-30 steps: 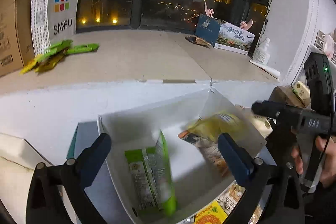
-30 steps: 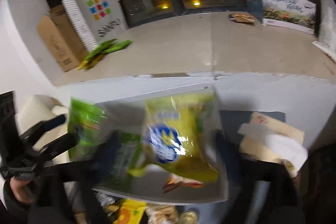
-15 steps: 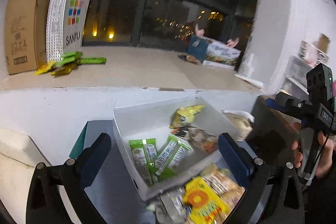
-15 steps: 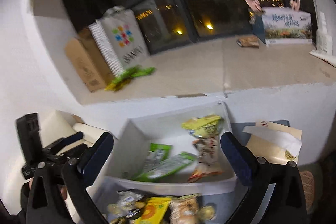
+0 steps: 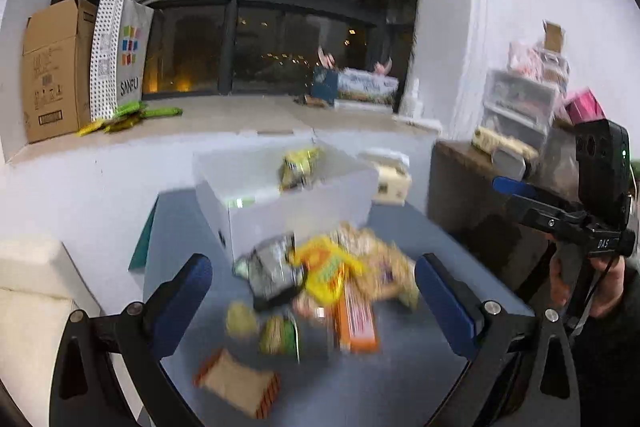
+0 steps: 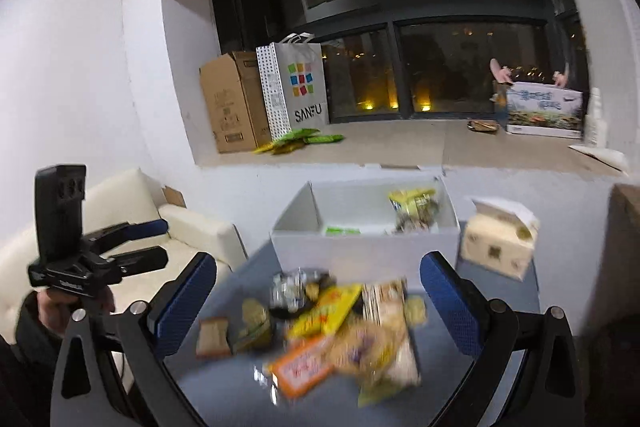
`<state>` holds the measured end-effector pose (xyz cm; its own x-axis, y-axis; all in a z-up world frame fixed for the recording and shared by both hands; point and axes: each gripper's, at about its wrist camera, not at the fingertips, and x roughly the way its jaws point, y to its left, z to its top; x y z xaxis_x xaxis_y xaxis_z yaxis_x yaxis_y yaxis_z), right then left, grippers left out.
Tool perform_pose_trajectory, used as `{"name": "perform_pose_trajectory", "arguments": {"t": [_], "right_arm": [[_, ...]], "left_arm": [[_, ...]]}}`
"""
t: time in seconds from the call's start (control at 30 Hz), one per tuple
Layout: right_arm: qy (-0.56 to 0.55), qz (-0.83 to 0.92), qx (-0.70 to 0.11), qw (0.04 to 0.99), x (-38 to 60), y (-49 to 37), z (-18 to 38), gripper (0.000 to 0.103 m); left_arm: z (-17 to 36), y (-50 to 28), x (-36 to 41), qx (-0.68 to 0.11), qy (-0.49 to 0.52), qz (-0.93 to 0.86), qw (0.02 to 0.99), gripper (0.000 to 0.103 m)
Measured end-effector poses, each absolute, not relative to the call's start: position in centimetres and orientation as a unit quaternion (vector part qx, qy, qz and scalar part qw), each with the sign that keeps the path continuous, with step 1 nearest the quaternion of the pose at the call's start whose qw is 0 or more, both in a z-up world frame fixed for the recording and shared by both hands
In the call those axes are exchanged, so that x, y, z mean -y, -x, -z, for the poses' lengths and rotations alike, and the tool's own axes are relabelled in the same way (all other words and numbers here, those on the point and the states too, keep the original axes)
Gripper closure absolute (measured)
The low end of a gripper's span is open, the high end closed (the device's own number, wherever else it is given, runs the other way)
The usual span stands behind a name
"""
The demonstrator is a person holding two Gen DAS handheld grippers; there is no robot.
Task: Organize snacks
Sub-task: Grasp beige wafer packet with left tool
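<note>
Snack packets (image 5: 320,287) lie heaped on the tabletop (image 5: 400,379) near the white box (image 6: 362,251); left claw (image 5: 312,287) and right claw (image 6: 320,295) both gape wide, holding nothing.

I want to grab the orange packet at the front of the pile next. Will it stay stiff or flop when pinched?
The orange packet looks flat and thin, so it would probably bend somewhat if pinched at one end. Its wrapper seems glossy, so it may slip. It lies partly under other snacks in the pile, so pulling it could drag them along. Blur limits certainty.
</note>
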<state>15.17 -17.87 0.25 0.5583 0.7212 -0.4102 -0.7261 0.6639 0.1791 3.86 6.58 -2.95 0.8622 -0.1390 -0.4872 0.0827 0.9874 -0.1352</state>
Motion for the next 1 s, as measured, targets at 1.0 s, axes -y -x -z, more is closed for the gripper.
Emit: {"name": "perform_pose_trajectory", "arguments": {"t": [1.0], "right_arm": [[0.018,-0.411,-0.315,0.856,18.0,-11.2,6.4,0.000]], "left_arm": [[18.3,-8.8,-10.4,-0.467,-0.016,0.032,0.884,0.036]]}}
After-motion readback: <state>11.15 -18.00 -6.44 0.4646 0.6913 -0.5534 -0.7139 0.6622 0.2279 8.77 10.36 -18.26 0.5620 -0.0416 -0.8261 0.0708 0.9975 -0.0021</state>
